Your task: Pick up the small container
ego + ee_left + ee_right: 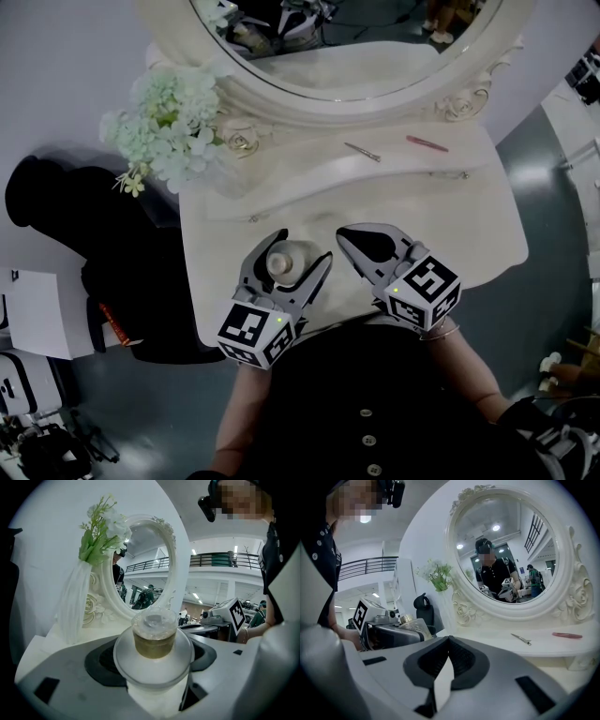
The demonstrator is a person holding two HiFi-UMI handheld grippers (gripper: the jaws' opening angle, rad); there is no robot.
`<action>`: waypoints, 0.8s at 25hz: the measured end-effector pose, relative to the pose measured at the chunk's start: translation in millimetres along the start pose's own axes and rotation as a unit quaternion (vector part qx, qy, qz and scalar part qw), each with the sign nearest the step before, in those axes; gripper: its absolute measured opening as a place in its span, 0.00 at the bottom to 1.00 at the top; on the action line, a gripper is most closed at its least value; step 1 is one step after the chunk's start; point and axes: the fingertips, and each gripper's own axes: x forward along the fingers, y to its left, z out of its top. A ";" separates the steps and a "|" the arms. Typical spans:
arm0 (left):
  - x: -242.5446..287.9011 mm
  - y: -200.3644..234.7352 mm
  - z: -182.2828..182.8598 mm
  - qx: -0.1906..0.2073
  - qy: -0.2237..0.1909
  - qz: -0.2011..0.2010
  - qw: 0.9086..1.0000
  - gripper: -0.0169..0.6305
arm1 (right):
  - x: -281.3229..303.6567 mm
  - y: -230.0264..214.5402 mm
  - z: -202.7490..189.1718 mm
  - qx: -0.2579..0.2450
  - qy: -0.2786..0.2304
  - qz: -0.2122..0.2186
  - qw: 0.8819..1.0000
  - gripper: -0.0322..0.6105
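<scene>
The small container [281,262] is a white jar with a gold band and a clear cap [154,625]. It sits between the jaws of my left gripper [302,249], which is shut on its body, over the front part of the white dressing table [469,234]. I cannot tell whether it is off the tabletop. My right gripper [344,233] is just to its right, shut with its jaws meeting at the tips [447,640] and nothing between them. In the right gripper view the held container [407,622] shows at the left.
An oval mirror [356,89] in a carved white frame stands at the table's back. A vase of pale flowers [169,127] is at the back left. A small metal tool [362,152] and a pink stick [427,143] lie near the mirror. A black bag [56,197] lies left of the table.
</scene>
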 end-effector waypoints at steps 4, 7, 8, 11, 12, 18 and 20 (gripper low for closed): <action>0.2 2.0 0.9 -0.002 -0.001 0.000 1.000 0.54 | 1.2 -2.5 0.1 0.001 -0.001 -0.005 1.000 0.05; 0.6 2.9 2.2 -0.002 -0.003 0.000 1.000 0.54 | 1.9 -4.1 0.0 0.000 -0.001 -0.007 1.000 0.05; 0.7 3.1 2.5 -0.002 -0.004 0.000 1.000 0.54 | 2.2 -4.6 -0.5 0.000 -0.001 -0.007 1.000 0.05; 1.3 3.3 2.3 -0.002 -0.003 0.000 1.000 0.54 | 3.0 -4.7 -2.9 -0.001 0.003 -0.007 1.000 0.05; 1.6 3.5 2.0 -0.002 -0.002 -0.001 1.000 0.54 | 3.2 -4.3 -3.1 -0.002 0.004 -0.006 1.000 0.05; 3.5 5.2 -0.6 0.001 0.003 -0.003 1.000 0.54 | 5.4 -5.0 -3.8 -0.007 0.006 -0.005 1.000 0.05; 3.9 5.2 -0.9 0.000 0.003 -0.003 1.000 0.54 | 5.6 -5.3 -4.8 -0.007 0.007 -0.005 1.000 0.05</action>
